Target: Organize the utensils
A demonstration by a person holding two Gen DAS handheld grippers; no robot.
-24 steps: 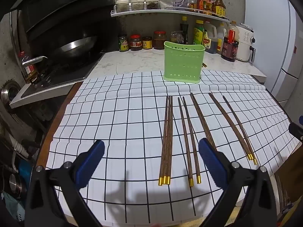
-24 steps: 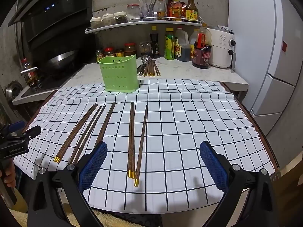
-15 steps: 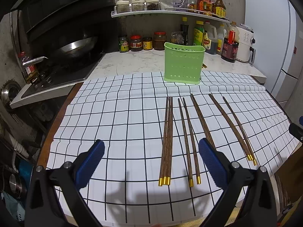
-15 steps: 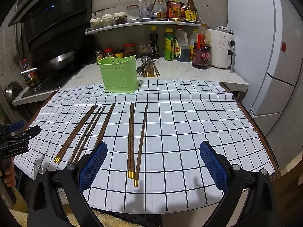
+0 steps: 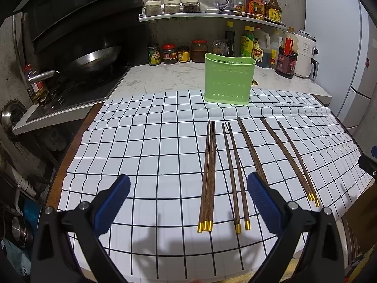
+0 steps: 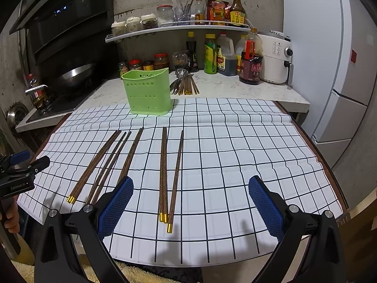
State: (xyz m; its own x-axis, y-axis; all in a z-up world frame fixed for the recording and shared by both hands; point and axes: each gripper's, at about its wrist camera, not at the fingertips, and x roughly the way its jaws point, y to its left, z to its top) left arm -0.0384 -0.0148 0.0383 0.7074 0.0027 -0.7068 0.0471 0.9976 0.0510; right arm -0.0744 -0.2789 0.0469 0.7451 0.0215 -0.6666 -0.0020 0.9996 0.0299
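Observation:
Several brown wooden chopsticks with gold tips point(image 5: 208, 176) point(image 6: 163, 169) lie in loose groups on a white checked cloth point(image 5: 153, 146) point(image 6: 235, 153). A green perforated utensil holder point(image 5: 227, 80) point(image 6: 148, 92) stands upright at the cloth's far edge. My left gripper point(image 5: 188, 200) is open and empty, above the near ends of the left groups. My right gripper point(image 6: 190, 202) is open and empty, above the near ends of the right group. The left gripper also shows at the left edge of the right wrist view point(image 6: 21, 165).
A counter behind holds jars, sauce bottles point(image 6: 251, 66), a white appliance point(image 6: 274, 56) and more chopsticks with spoons point(image 6: 186, 85). A wok point(image 5: 94, 59) sits on the stove at the left. A fridge point(image 6: 341, 70) stands at the right. The table edge lies just past the cloth.

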